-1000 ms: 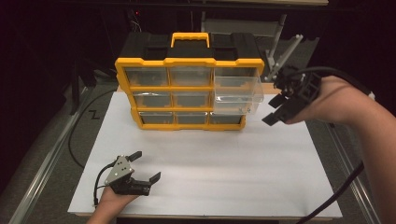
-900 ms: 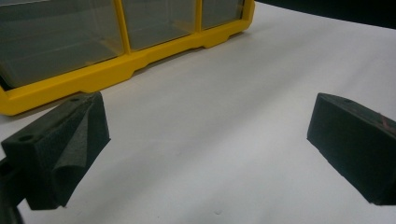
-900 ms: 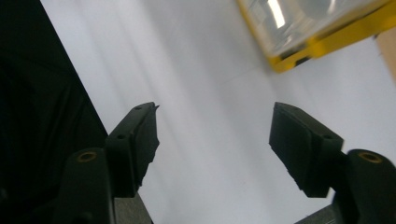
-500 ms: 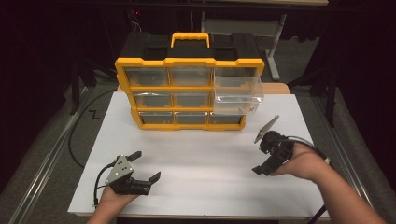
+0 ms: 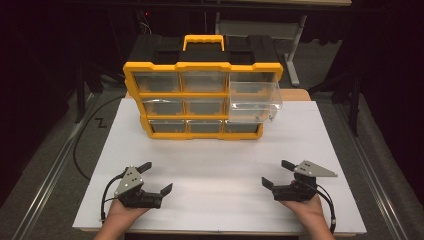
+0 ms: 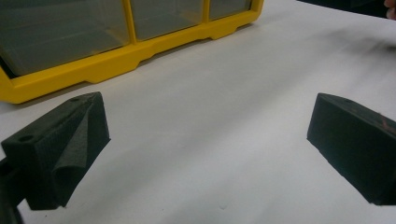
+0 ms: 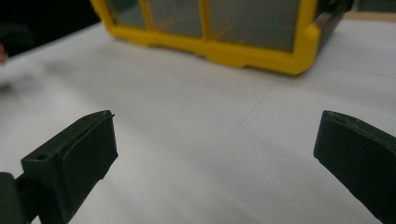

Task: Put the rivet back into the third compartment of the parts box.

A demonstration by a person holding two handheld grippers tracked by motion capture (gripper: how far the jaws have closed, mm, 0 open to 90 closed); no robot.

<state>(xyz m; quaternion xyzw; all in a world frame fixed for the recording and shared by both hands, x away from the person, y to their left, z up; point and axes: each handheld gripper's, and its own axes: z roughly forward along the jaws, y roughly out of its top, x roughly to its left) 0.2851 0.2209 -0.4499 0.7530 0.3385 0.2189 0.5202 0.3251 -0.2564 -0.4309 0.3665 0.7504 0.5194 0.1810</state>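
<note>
A yellow-framed organizer [image 5: 200,100] with a black top and clear drawers stands at the back of the white board [image 5: 220,165]. Its top right drawer [image 5: 255,100] is pulled out toward me. My left gripper [image 5: 158,176] rests low at the board's front left, open with nothing between its jaws. My right gripper [image 5: 275,173] sits at the front right; its jaws have just been opening and stand wide with nothing between them. In the left gripper view, the left gripper [image 6: 208,140] faces the organizer's bottom row [image 6: 116,51]. In the right gripper view, the right gripper [image 7: 215,144] faces the organizer's lower corner [image 7: 224,46].
A black cable [image 5: 82,145] curls on the grey table to the left of the board. A wooden strip [image 5: 295,94] lies behind the board's back right corner. Metal rails run along both table sides, and the surroundings are dark.
My right hand came down from beside the pulled-out drawer to the board's front right, and its jaws spread wider. The left gripper stayed put.
</note>
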